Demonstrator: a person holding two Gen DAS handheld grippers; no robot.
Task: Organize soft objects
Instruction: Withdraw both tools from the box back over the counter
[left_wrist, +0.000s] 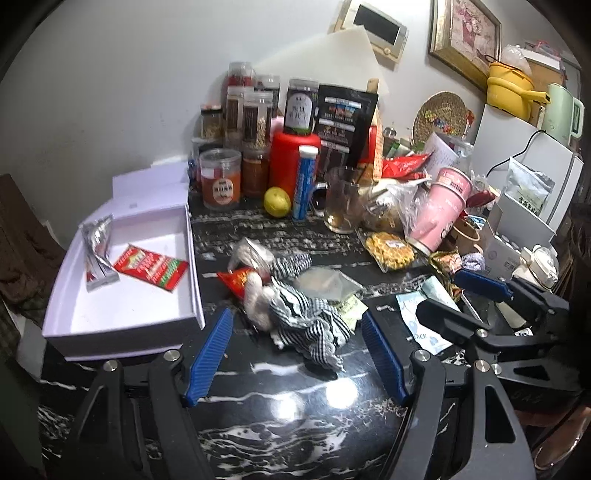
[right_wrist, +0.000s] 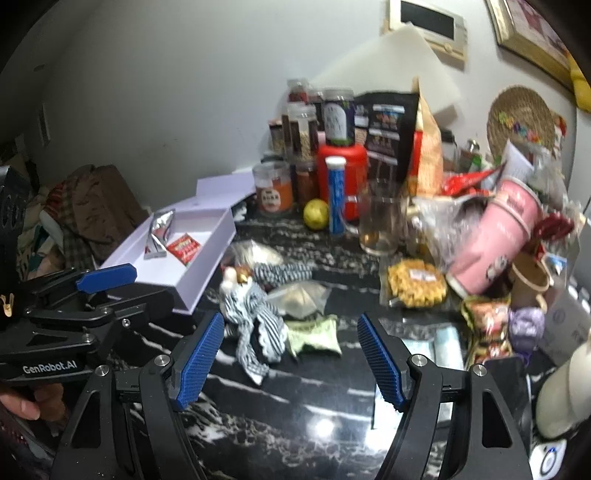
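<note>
Approach step: both grippers, left (left_wrist: 295, 350) and right (right_wrist: 290, 356), jaws apart and empty, face the striped cloth (left_wrist: 306, 317) at 12 o'clock. Next: clamp it, carry to box (left_wrist: 122, 325) at 10.

Indoor light is moderate and comes from overhead: two round white glare spots sit on the glossy black white-veined marble tabletop (left_wrist: 295, 402) near the camera. Both fisheye views bend strongly and fall to black at the corners. The right wrist view is softer, its cluttered right side, including the toppled pink paper cup (right_wrist: 495, 243), smeared.
</note>
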